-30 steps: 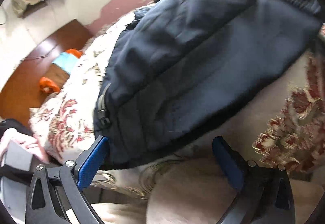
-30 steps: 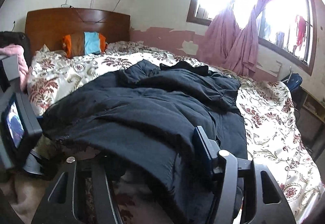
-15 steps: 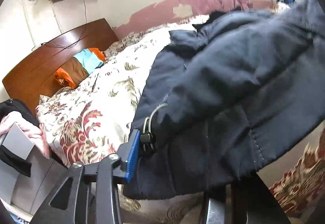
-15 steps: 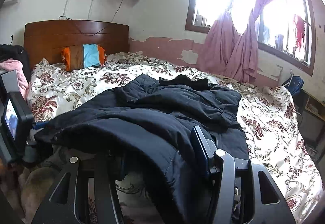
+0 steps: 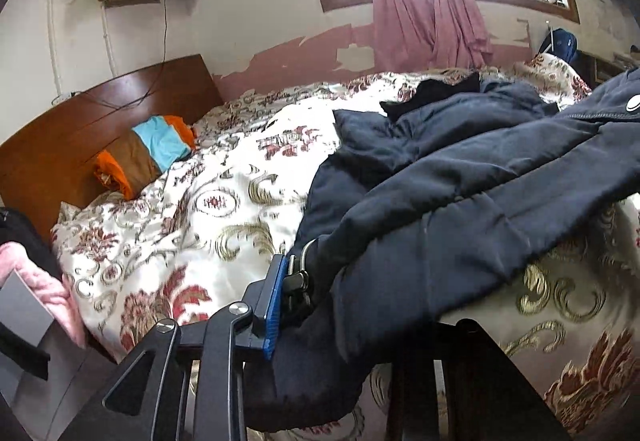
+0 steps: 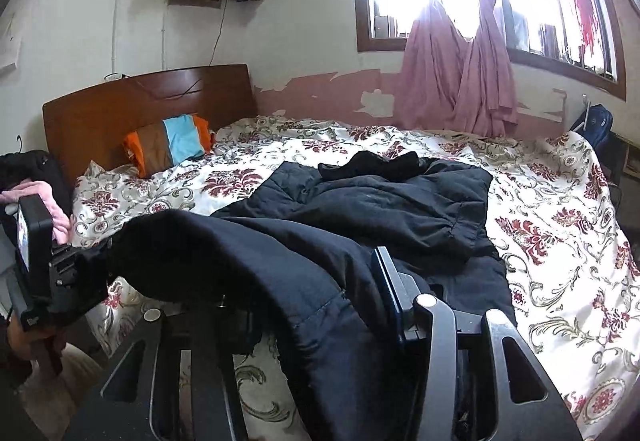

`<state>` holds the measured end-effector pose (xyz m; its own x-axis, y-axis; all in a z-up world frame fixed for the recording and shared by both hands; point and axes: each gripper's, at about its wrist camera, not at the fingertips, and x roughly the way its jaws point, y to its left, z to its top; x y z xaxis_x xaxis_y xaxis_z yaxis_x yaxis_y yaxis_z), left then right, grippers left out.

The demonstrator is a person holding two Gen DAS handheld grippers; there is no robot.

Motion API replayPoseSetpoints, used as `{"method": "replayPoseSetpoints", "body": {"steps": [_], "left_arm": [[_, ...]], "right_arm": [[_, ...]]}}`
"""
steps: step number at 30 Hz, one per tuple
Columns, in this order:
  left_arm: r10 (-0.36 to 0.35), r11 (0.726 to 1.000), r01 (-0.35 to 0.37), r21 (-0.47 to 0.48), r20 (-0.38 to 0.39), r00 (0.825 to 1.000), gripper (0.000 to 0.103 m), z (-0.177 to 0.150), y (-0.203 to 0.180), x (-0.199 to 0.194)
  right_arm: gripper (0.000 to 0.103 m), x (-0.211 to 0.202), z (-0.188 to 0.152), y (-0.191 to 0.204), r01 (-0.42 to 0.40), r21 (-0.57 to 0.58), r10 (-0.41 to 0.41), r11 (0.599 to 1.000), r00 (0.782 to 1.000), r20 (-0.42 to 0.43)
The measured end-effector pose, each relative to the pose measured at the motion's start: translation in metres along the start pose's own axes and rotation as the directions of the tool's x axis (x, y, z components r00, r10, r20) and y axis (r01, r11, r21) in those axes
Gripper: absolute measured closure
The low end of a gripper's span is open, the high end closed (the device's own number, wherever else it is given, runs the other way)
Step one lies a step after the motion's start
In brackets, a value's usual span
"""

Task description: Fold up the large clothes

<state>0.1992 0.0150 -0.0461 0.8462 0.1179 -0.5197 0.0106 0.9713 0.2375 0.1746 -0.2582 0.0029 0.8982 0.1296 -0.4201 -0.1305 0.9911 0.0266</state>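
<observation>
Dark jacket [image 5: 460,201] is lying on the floral bed [image 5: 224,225], its near hem lifting off it. Left gripper [image 5: 336,329] is closing on one hem corner, fabric between jaws. Right gripper [image 6: 320,305] is closing on the hem further along.

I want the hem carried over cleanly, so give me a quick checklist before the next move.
1. Left gripper on the dark jacket hem: ok, jaws closing with fabric between them.
2. Right gripper on the hem: ok, jaws closing with fabric between.
3. Hem raised off the floral bedspread: ok.
4. Landing area on the jacket's upper part free: ok.
5. Zipper pull clear of the pad: not ok, it sits against it.
</observation>
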Motion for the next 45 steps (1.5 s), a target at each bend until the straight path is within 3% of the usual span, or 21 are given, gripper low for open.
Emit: {"method": "replayPoseSetpoints", "body": {"steps": [6, 13, 17, 24, 35, 40, 45], "left_arm": [[-0.022, 1.000, 0.022, -0.012, 0.031, 0.999, 0.080, 0.021, 0.004, -0.001], [-0.026, 1.000, 0.026, 0.001, 0.083, 0.996, 0.085, 0.032, 0.002, -0.008], [-0.030, 0.999, 0.033, -0.024, 0.125, 0.992, 0.087, 0.025, 0.002, -0.019], [-0.038, 0.997, 0.048, -0.065, 0.149, 0.988, 0.087, -0.008, 0.003, -0.048], [-0.018, 0.991, 0.043, -0.126, 0.198, 0.980, 0.088, -0.062, 0.005, -0.138], [-0.007, 0.982, 0.051, -0.182, 0.234, 0.972, 0.088, -0.066, 0.017, -0.186], [-0.005, 0.986, 0.047, -0.160, 0.253, 0.967, 0.088, -0.062, 0.020, -0.216]], "right_arm": [[0.060, 0.004, 0.006, -0.004, 0.002, -0.001, -0.002, 1.000, 1.000, -0.007], [0.074, 0.000, 0.005, -0.004, 0.008, -0.033, -0.008, 0.999, 1.000, 0.008], [0.087, -0.011, -0.012, 0.005, 0.028, -0.074, -0.026, 0.997, 0.999, 0.033], [0.092, -0.044, -0.048, 0.020, 0.044, -0.196, -0.035, 0.980, 0.998, 0.047], [0.094, -0.130, -0.073, 0.029, -0.010, -0.245, 0.020, 0.969, 0.999, 0.037], [0.094, -0.177, -0.063, 0.036, -0.013, -0.275, 0.039, 0.961, 0.995, 0.089], [0.094, -0.204, -0.043, 0.036, 0.007, -0.286, 0.032, 0.958, 0.991, 0.131]]}}
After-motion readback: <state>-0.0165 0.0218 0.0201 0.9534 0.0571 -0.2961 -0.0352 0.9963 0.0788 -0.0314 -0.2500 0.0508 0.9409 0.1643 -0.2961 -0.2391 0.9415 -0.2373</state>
